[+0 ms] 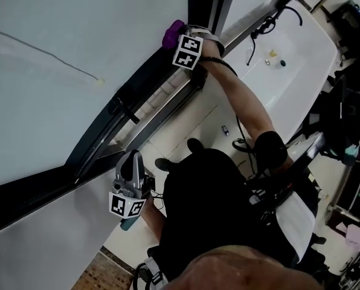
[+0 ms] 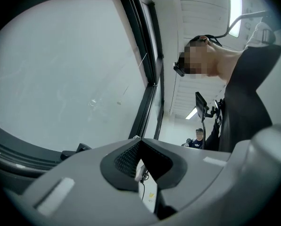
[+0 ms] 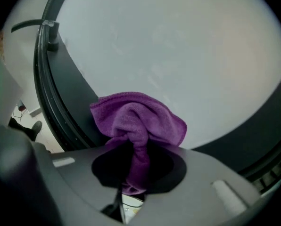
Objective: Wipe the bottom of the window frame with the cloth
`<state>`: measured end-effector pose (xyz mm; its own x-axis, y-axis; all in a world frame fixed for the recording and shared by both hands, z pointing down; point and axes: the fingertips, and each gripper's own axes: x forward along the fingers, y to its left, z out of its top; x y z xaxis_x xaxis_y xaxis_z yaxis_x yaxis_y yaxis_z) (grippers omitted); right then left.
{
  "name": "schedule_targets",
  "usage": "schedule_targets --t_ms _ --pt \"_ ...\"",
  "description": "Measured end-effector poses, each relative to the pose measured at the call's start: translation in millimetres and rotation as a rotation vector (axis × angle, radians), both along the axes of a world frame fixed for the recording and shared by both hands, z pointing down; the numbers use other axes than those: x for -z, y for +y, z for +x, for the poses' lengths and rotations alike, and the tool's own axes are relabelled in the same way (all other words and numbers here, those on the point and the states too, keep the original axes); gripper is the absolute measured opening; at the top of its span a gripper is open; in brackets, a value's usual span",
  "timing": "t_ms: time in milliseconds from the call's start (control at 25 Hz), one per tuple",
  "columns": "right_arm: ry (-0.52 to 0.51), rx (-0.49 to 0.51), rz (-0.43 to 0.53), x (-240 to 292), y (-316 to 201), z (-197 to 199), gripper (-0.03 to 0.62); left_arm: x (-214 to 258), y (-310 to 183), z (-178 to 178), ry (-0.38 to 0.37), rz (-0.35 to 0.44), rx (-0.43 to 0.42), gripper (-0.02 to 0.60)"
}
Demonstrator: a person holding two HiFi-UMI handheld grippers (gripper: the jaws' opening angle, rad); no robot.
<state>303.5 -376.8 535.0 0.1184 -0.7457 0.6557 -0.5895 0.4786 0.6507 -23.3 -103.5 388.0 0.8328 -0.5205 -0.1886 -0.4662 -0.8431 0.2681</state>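
Observation:
The purple cloth (image 1: 171, 34) is bunched against the dark bottom rail of the window frame (image 1: 138, 83), just below the glass (image 1: 77, 35). My right gripper (image 1: 181, 38) is shut on it, arm stretched out to the frame. In the right gripper view the cloth (image 3: 136, 119) bulges out of the closed jaws of the right gripper (image 3: 138, 150) and lies over the edge where glass meets frame (image 3: 70, 95). My left gripper (image 1: 132, 159) hangs low by my body, away from the frame. Seen from its own camera, the left gripper (image 2: 140, 142) is shut and holds nothing.
A black window handle (image 1: 127, 110) sticks out of the frame between the two grippers. A white counter (image 1: 295, 65) with cables and small items runs along the right. My shoes (image 1: 195, 145) stand on pale floor tiles below the frame. Another person (image 2: 198, 136) stands far off.

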Motion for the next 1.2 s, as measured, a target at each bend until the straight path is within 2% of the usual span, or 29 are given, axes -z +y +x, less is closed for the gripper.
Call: schedule_targets --t_ms 200,400,520,680,760,800,960,1040,1120,1200 --pt "0.099 -0.073 -0.003 -1 -6 18 0.061 1 3 0 -0.004 0.002 0.001 0.000" --pt "0.336 -0.156 -0.015 -4 -10 39 0.061 3 6 -1 -0.002 0.008 0.006 0.000" --pt "0.351 -0.160 -0.010 -3 -9 43 0.061 5 8 0 -0.003 0.011 0.004 0.000" --pt "0.295 -0.162 -0.030 -3 9 49 0.063 6 9 -2 -0.010 0.011 -0.002 0.000" --pt "0.200 -0.144 -0.051 -1 31 42 0.064 6 9 -2 -0.008 0.010 0.002 0.000" --pt "0.106 -0.120 -0.054 1 44 32 0.064 5 9 -1 -0.006 0.008 0.003 0.000" --pt "-0.480 0.048 -0.040 23 110 -50 0.064 2 5 11 -0.008 0.006 -0.026 0.000" --pt "-0.723 0.124 -0.058 30 143 -87 0.065 5 7 21 -0.009 0.017 -0.040 0.000" --pt "-0.881 0.170 -0.100 29 174 -113 0.065 8 9 29 -0.007 0.021 -0.053 0.000" --pt "-0.996 0.187 -0.146 22 199 -129 0.066 8 6 33 -0.007 0.021 -0.067 0.000"
